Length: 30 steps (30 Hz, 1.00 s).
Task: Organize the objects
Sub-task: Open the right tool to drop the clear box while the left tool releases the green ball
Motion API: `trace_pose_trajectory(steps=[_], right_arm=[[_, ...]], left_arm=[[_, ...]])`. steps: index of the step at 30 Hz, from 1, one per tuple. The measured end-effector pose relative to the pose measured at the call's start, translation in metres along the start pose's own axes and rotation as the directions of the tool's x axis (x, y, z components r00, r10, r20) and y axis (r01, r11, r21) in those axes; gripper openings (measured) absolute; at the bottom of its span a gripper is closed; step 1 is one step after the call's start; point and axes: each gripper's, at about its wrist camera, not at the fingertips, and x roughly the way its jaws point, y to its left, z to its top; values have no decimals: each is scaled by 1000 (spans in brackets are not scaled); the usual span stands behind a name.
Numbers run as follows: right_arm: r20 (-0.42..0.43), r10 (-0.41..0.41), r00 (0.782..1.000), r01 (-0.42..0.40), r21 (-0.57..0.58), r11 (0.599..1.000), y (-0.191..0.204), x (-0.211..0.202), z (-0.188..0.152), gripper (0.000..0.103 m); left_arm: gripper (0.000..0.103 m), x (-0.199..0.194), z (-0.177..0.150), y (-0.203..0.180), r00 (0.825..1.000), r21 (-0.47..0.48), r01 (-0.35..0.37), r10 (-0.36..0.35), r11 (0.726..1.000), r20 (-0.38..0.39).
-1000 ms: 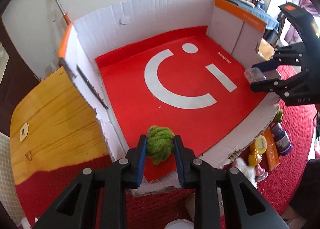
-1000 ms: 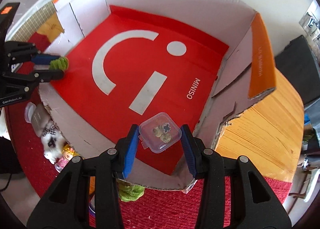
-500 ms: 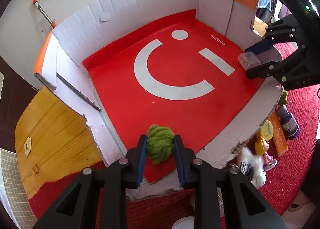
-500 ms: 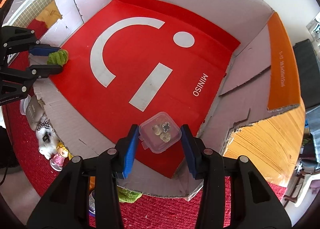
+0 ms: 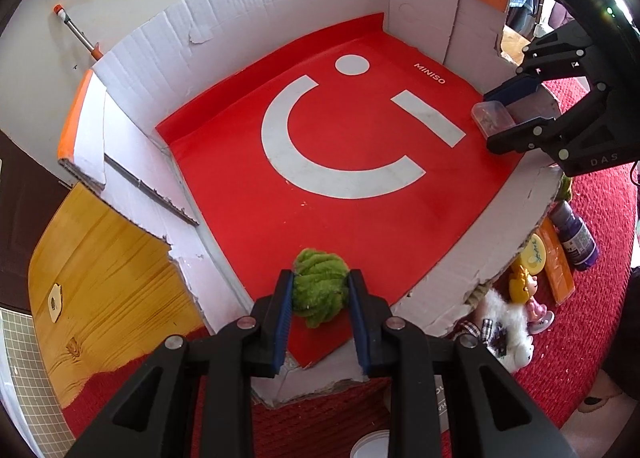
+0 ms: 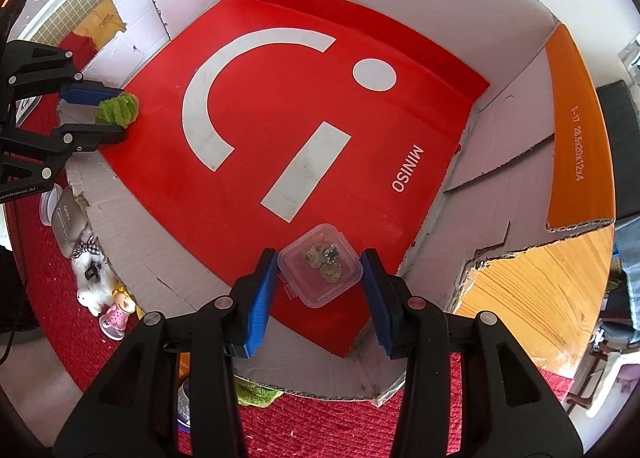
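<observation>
A large cardboard box point(image 5: 280, 5) with a red MINISO liner point(image 5: 340, 217) lies open in front of me. My left gripper point(image 5: 320, 294) is shut on a fuzzy green ball point(image 5: 318, 290) over the box's near left corner; it also shows in the right wrist view point(image 6: 116, 109). My right gripper point(image 6: 320, 274) is shut on a small clear plastic container point(image 6: 320, 272) with trinkets inside, held over the box's right edge. That container also shows in the left wrist view point(image 5: 492, 117).
Outside the box on the red carpet point(image 5: 580, 318) lie a white plush toy point(image 5: 504, 322), a small doll point(image 5: 528, 290), a purple bottle point(image 5: 576, 234) and an orange packet point(image 5: 556, 258). A wooden board point(image 5: 108, 286) sits left of the box, another to the right point(image 6: 532, 290).
Both grippers have moved further in over the box and lower toward the red liner, each still holding its object.
</observation>
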Motion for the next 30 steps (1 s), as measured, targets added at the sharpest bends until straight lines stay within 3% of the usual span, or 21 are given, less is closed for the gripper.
trace_pose_trajectory(steps=[17,24,30], right_arm=[[-3,-15,1000,15,-9,1000,4,-4,-18,43],[7,-24,1000,24,-23,999,9,-11,-32,56],[10,-25,1000,25,-25,999,9,-15,-44,57]], left_arm=[[32,-5,-3,5,1000,4,13,-13,1000,6],[34,-7,-4,4,1000,6,15,-15,1000,7],[39,-3,2,2,1000,2,20,-20,1000,13]])
